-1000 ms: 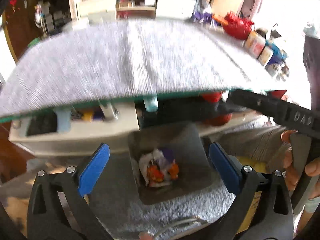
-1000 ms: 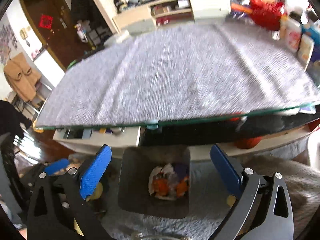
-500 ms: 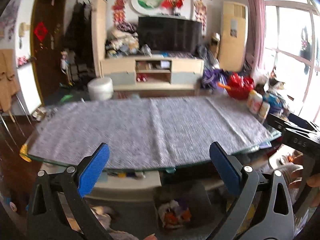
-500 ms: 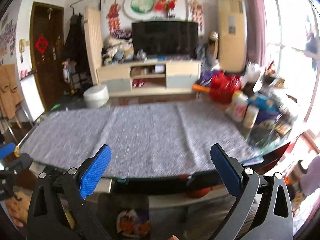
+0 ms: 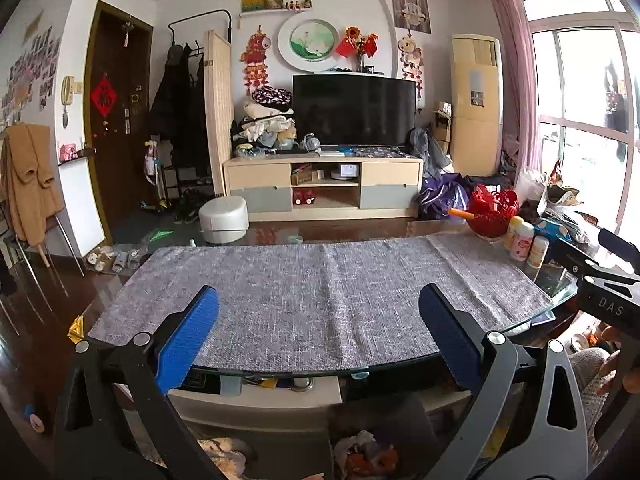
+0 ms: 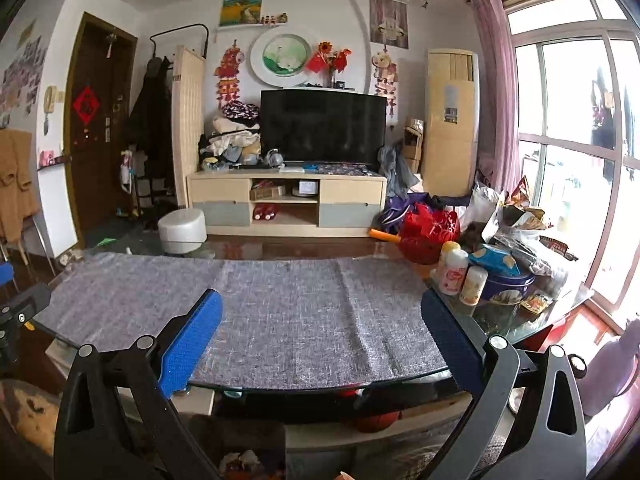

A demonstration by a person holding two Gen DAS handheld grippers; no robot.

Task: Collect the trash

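Living-room clutter is filling the background: a television, a low cabinet, a bright window. Nearer, a glass table is carrying a grey cloth that is lying bare. Both the left gripper and the right gripper are hovering with jaws spread wide, holding nothing. Below the table's near edge, a dark bin is sitting on the floor, its mouth facing up, crumpled trash resting inside; the wad has no clear long axis. Collecting looks close to finished. Scanning the cluttered right end, near the bottles, is probably wise before finishing.
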